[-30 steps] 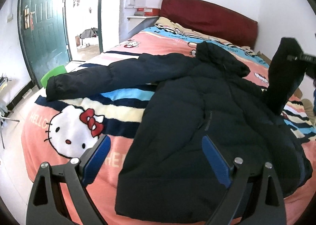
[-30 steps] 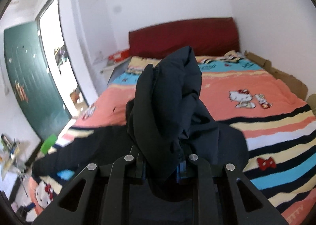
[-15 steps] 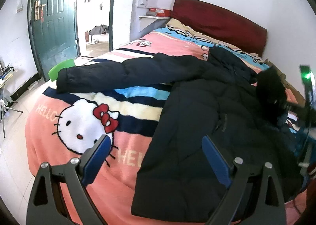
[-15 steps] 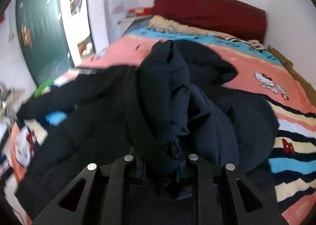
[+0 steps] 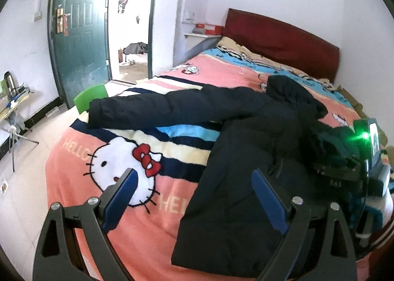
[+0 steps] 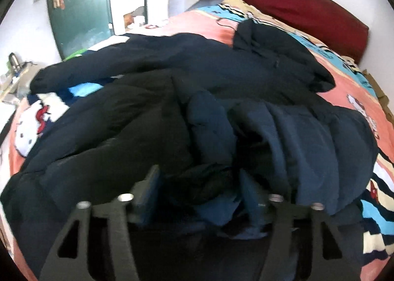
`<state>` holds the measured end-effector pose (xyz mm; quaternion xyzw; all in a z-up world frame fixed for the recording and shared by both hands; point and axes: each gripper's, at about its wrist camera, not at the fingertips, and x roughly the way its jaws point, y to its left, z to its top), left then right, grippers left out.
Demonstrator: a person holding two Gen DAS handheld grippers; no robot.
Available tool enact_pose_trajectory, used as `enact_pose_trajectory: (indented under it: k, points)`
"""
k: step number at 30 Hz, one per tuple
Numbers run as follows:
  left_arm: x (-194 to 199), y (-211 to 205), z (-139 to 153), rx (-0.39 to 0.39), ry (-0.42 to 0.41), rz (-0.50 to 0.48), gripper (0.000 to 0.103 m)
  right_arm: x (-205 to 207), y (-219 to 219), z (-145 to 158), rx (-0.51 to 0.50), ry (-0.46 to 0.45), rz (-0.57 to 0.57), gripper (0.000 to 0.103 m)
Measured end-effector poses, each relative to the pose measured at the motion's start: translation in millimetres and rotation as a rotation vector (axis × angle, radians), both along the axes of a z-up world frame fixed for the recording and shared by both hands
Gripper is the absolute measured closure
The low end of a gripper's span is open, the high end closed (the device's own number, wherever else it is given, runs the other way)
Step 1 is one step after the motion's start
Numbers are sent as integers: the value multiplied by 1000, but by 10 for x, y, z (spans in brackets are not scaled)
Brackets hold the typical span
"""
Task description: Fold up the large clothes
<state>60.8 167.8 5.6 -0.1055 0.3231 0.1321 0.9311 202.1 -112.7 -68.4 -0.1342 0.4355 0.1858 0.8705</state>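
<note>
A dark navy puffer jacket (image 5: 246, 162) lies on the bed, its left sleeve (image 5: 157, 106) stretched out toward the door and its hood (image 5: 293, 91) toward the headboard. My left gripper (image 5: 194, 197) is open and empty, held above the bed's near edge by the jacket's hem. In the right wrist view the jacket's right sleeve (image 6: 211, 128) lies bunched on the jacket body (image 6: 110, 118). My right gripper (image 6: 199, 182) has its jaws parted with sleeve fabric lying loose between them. The right gripper also shows in the left wrist view (image 5: 344, 157), low over the jacket.
The bed has a pink striped Hello Kitty blanket (image 5: 123, 157) and a red headboard (image 5: 283, 37). A green chair (image 5: 90, 96) stands by the bed's left side. A dark green door (image 5: 73, 34) and an open doorway are behind it. A small table (image 5: 12, 106) stands at far left.
My right gripper has brought the right sleeve down onto the jacket body and its jaws have parted. My left gripper has pulled back and to the left.
</note>
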Motion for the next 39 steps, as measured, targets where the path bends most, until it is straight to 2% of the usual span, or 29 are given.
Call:
enact_pose_trajectory:
  k: [3, 8, 11, 16, 21, 25, 31, 35, 39]
  points:
    - [-22, 12, 91, 2, 0, 9, 9, -103, -2, 87, 48, -15, 4, 28]
    - [27, -112, 216, 23, 28, -36, 9, -313, -214, 336, 136, -52, 0, 28]
    - [70, -248, 256, 33, 37, -71, 9, -362, -528, 479, 172, -80, -53, 28]
    - [340, -524, 308, 43, 65, -125, 9, -346, -1208, 581, 177, -125, -191, 28]
    - [777, -888, 349, 51, 74, -188, 9, -158, -1893, 609, 136, -152, -327, 28]
    - [1169, -1282, 358, 62, 69, -245, 9, 90, -2240, 625, 119, -167, -391, 28]
    - [1755, -1890, 212, 24, 92, -355, 9, 476, -2517, 578, 127, -174, -436, 28]
    - [2067, -2172, 28, 22, 113, -398, 9, 698, -2540, 517, 135, -177, -442, 28]
    - [2301, -2322, -181, 61, 145, -426, 9, 894, -2492, 412, 136, -171, -433, 28]
